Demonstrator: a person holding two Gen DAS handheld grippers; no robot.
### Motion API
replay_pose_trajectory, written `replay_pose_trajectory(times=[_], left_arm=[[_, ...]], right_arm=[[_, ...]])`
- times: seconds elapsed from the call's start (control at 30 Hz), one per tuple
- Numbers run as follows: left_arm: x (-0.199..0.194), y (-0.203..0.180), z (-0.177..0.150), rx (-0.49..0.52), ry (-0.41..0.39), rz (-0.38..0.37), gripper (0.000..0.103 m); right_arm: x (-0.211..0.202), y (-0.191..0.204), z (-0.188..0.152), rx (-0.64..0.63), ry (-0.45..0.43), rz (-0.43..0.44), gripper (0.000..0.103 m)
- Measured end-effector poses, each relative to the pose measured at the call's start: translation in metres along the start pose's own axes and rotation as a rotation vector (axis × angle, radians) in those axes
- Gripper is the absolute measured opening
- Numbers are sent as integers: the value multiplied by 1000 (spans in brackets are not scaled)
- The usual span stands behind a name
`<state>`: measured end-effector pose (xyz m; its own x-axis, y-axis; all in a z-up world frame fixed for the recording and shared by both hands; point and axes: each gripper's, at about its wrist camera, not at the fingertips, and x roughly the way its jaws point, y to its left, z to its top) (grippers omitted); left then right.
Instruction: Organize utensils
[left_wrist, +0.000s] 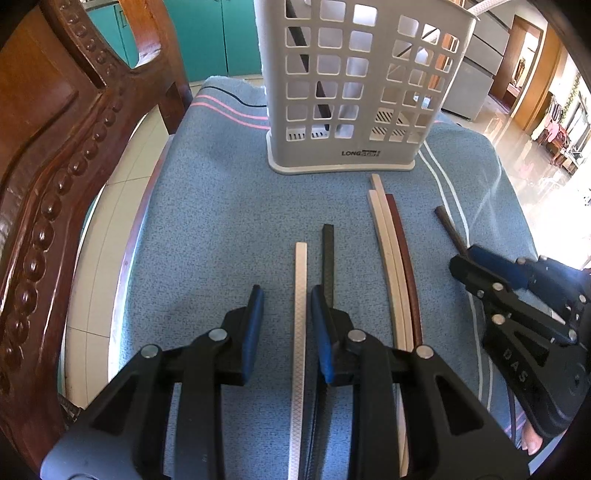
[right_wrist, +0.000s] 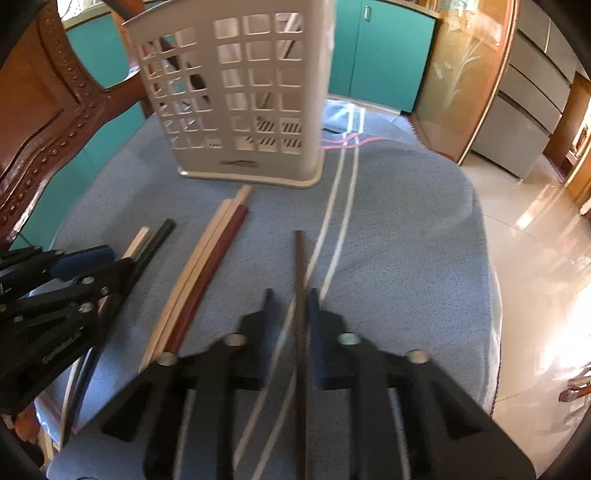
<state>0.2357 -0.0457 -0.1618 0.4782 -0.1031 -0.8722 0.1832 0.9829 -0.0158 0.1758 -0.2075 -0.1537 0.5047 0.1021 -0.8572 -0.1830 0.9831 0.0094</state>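
Left gripper: jaws part-spread astride white stick, pads clear of it; black stick just right, partly behind right finger. Right gripper: blurred, jaws look narrowed on brown stick; grip unclear. Between grippers: two cream sticks and maroon stick, touching. Far: caddy upright on blue cloth, open cloth ahead of left gripper. Chair back crowds left edge; floor drops right. Stick near ends hidden under grippers.
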Motion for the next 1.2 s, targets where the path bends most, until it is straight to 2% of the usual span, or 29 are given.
replay_pose_trajectory(times=[0.07,0.1,0.13,0.17,0.23,0.33,0.73,0.97,1.1,1.2], left_arm=[[0,1,1,-7,2,-3,27],[0,1,2,-12,3,-4,22],[0,2,3,-17,2,-8,8],[0,3,3,-19,6,-20,7],[-2,8,4,-41,11,-42,7],[-15,8,4,-40,-21,-49,7],[-132,10,16,-23,-282,-126,7],[-186,12,23,-17,-397,-148,7],[-204,13,29,-8,-431,-149,7],[-215,17,39,-6,-442,-178,7]], right_arm=[[-2,1,-1,6,3,13,7],[-3,0,-2,14,1,29,7],[-6,-1,-2,22,-8,41,7],[-10,-2,-3,25,-21,41,7],[-27,-4,-2,25,-67,37,7],[-56,-8,2,28,-133,39,7],[-162,-30,11,63,-360,92,7],[-193,-37,16,68,-434,129,7],[-205,-35,22,53,-464,127,7],[-216,-35,30,39,-484,150,7]])
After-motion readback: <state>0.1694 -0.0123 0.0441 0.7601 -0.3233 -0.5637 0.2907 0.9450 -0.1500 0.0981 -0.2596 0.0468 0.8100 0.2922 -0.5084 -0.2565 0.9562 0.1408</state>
